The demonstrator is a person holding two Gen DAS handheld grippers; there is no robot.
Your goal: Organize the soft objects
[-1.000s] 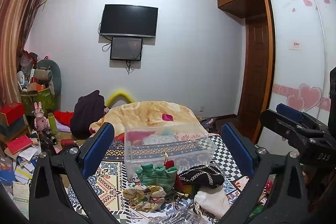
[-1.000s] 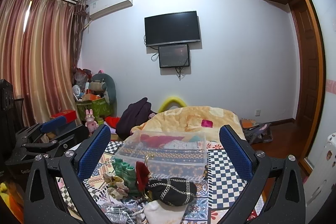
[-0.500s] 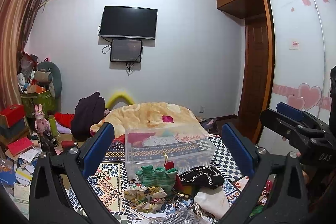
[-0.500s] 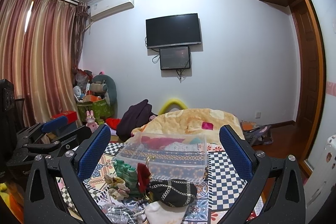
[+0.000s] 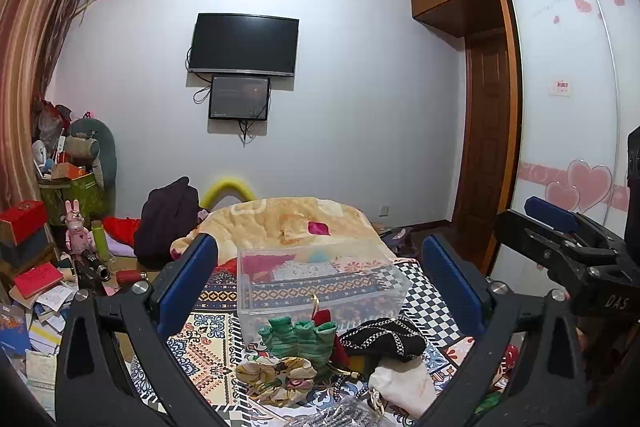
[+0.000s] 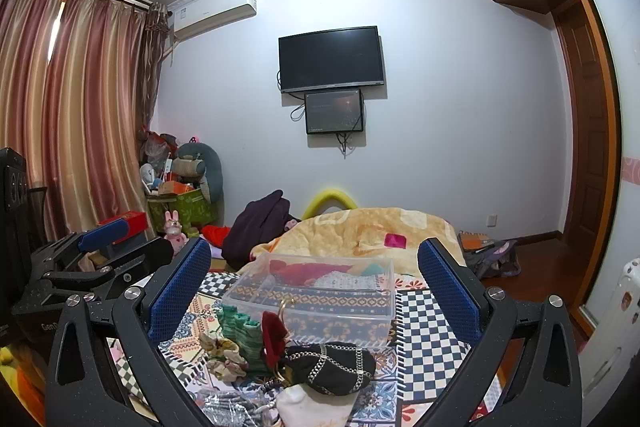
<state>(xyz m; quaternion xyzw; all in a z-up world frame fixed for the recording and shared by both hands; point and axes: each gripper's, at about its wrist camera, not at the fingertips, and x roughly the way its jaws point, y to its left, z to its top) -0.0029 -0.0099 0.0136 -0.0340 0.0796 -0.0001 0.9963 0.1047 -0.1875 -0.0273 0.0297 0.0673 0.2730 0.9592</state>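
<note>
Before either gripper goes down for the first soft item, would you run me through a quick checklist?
1. Left gripper open, holding nothing: ok.
2. Right gripper open, holding nothing: ok.
3. Clear plastic bin uncovered, room inside: ok.
4. Green knitted item on top of the pile, reachable: ok.
5. Black chain-trimmed item free of neighbouring items: cannot tell.
6. Grippers clear of each other: ok.

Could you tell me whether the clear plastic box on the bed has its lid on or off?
Off. The plastic box shows an open rim with no lid across it; no lid is visible nearby.
</note>
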